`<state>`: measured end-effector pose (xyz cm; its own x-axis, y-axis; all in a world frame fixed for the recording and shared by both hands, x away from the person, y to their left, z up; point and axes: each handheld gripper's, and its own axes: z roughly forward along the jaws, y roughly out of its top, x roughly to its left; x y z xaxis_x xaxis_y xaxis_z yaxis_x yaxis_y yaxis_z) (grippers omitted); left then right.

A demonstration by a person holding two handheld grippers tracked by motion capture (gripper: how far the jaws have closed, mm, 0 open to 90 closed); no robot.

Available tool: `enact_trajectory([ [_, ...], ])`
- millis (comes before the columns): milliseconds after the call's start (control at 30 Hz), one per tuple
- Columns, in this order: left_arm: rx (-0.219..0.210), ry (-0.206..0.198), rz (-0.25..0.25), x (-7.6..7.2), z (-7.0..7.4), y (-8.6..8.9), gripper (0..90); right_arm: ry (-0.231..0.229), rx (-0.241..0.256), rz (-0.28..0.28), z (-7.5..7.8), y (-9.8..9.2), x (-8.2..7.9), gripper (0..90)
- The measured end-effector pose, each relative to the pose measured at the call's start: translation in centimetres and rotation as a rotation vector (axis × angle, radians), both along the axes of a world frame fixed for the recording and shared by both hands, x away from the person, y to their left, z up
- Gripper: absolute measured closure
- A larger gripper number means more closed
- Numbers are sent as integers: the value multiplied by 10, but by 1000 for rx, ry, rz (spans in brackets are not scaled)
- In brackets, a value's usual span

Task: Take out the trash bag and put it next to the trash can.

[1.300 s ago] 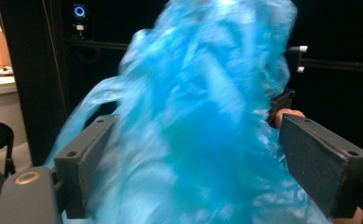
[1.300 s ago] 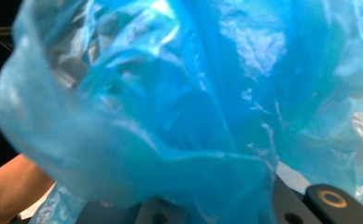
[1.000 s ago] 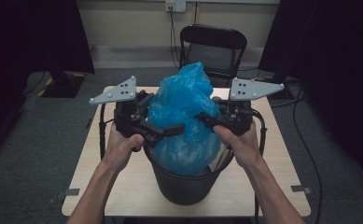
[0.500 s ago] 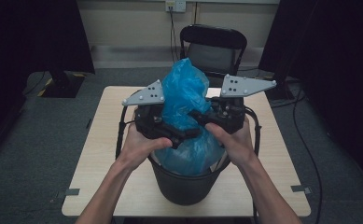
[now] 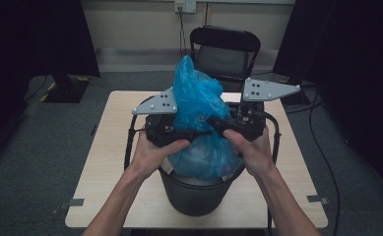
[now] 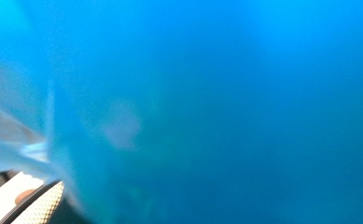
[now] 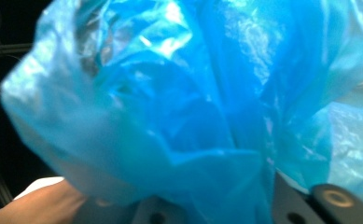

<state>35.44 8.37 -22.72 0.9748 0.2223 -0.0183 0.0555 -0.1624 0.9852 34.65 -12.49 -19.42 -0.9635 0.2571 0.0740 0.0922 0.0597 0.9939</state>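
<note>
Your blue bag (image 5: 199,123) sits in the black bin (image 5: 196,191) at the near edge of the worktop (image 5: 108,147), its top bunched up tall between your two claws. From the high view, your left claw (image 5: 199,133) and right claw (image 5: 213,125) both press into the bag's neck from either side, almost meeting. Can't tell how far either is open, the plastic hides the jaws. Right gripper view shows crinkled folds (image 7: 179,107) right up close; the left one is just blue blur (image 6: 207,102). Bare worktop on both sides, chair (image 5: 223,49) behind.
</note>
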Motion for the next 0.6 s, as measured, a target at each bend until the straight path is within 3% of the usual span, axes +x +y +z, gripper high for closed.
enact_trajectory([
  [33, 0, 3, -1, 0, 0, 0, 830, 5, -6, -12, 0, -1, 1, 728],
  [67, -1, 5, -6, 0, 0, 0, 830, 5, -6, -12, 0, -1, 1, 728],
  [133, -7, 22, -11, 2, 0, 2, 844, 13, -15, -68, -1, 0, 2, 505],
  [167, -7, 21, -10, 3, 0, 3, 845, 10, -17, -77, -1, -1, 2, 447],
  [200, -7, 21, -10, 3, 0, 3, 845, 10, -17, -77, -1, -1, 2, 447],
  [233, -10, 23, -4, 3, 0, 4, 845, 13, -14, -95, -1, -4, 1, 340],
  [267, -15, 25, -7, 4, 1, 5, 845, 13, -14, -95, -1, -4, 1, 340],
  [333, -35, 33, 3, 6, 2, 10, 845, 25, 11, -91, 0, -11, -1, 228],
  [500, -60, 50, 17, 13, 4, 21, 844, 17, 29, -112, 3, -23, -7, 186],
  [600, -64, 34, 23, 12, 7, 25, 842, 9, 35, -118, 1, -33, -9, 182],
])
